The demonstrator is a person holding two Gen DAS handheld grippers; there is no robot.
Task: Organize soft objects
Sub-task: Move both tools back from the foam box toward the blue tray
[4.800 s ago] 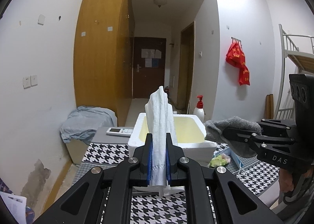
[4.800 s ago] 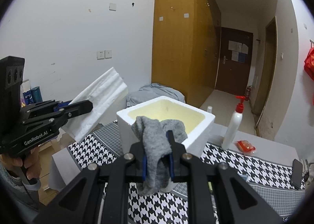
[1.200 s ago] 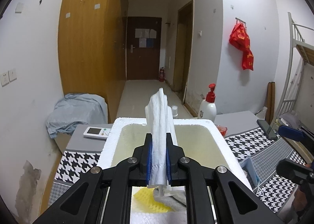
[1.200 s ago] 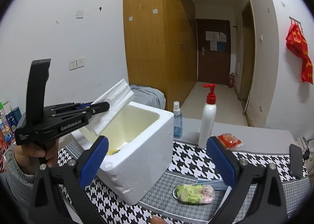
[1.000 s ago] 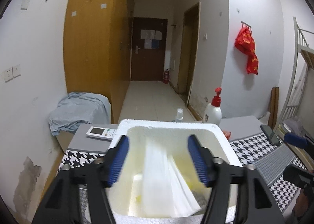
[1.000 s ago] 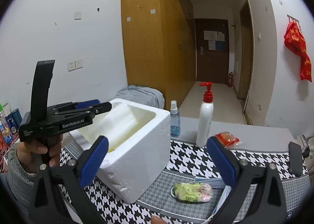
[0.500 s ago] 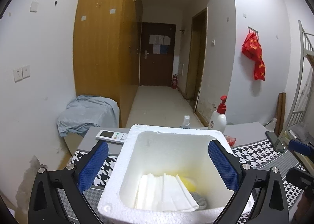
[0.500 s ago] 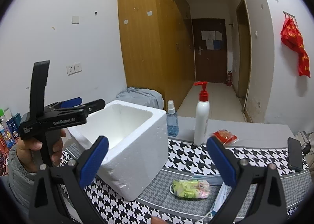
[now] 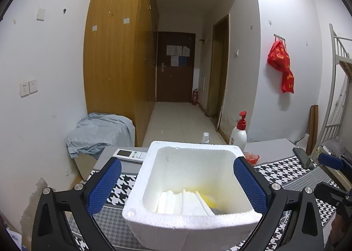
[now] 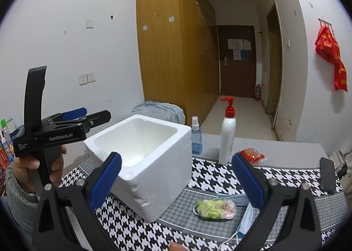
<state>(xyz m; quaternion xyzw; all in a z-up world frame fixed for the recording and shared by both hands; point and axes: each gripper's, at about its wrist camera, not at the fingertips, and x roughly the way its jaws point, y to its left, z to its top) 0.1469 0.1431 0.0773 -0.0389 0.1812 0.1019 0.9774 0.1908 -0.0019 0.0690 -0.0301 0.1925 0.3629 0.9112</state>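
Both of my grippers are spread wide and empty: the left gripper (image 9: 176, 187) hangs above the foam box (image 9: 140, 187), the right gripper (image 10: 176, 181) hangs over the tablecloth (image 10: 211, 174) to the box's right.

Nearest loose item in the right view: a mask (image 10: 244, 213), lying flat on the cloth, its ear loops trailing. I judge it very light and limp; I'd pinch the pleated body, not a loop.

Just beyond it is a small green-yellow bundle (image 10: 214, 207), probably crinkly and compressible; take it across the middle.

In the box, a folded white cloth (image 9: 182, 201) lies on the bottom, something yellow beside it.

Farther back: pump bottle (image 10: 226, 139), spray bottle (image 10: 196, 136), phone (image 10: 327, 174).
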